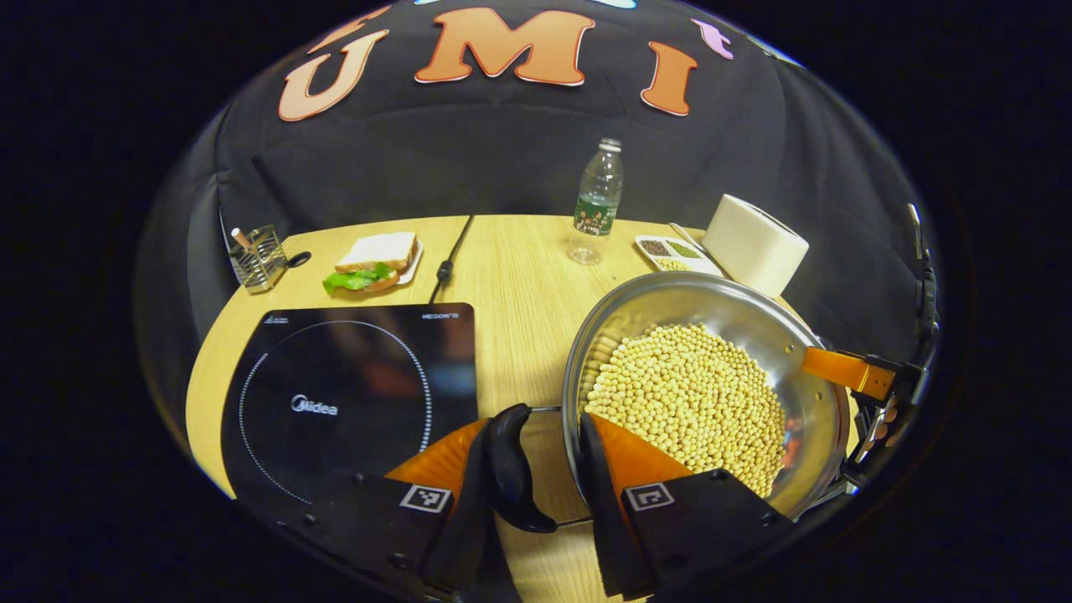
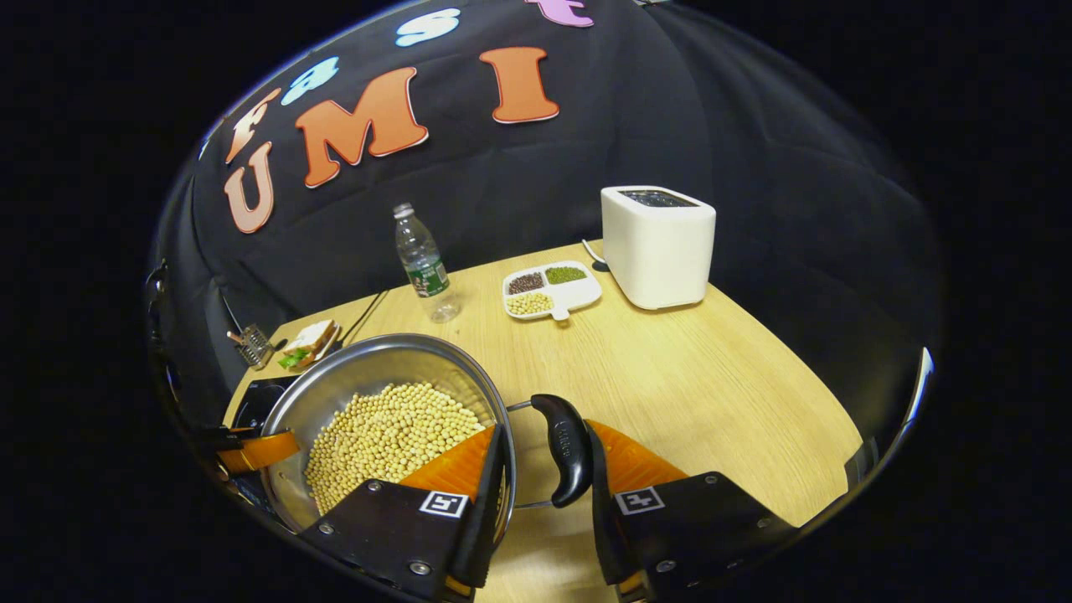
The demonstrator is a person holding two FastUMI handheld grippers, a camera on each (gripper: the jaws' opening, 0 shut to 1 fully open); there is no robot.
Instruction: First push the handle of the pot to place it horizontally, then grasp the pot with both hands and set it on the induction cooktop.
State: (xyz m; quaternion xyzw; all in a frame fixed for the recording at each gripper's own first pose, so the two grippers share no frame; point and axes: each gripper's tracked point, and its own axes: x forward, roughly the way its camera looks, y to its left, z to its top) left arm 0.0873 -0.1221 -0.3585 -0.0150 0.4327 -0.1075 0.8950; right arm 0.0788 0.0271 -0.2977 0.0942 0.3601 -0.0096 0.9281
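A steel pot (image 1: 754, 322) full of pale beans stands on the wooden table, right of the black induction cooktop (image 1: 352, 394). My left gripper (image 1: 536, 423) holds the pot's black side handle (image 1: 511, 469), one finger outside the handle and the other over the rim. Over at the opposite rim the right gripper (image 1: 871, 377) reaches in. In the right gripper view, my right gripper (image 2: 544, 429) clamps the other black handle (image 2: 565, 448) the same way, and the left gripper (image 2: 251, 450) shows at the pot's (image 2: 377, 360) far side. Whether the pot is off the table I cannot tell.
Behind the pot stand a water bottle (image 1: 598, 201), a divided dish of grains (image 1: 670, 251) and a white toaster (image 1: 754, 243). A sandwich on a plate (image 1: 374, 261) and a wire holder (image 1: 255, 258) sit behind the cooktop, with its cord (image 1: 448, 260) running back.
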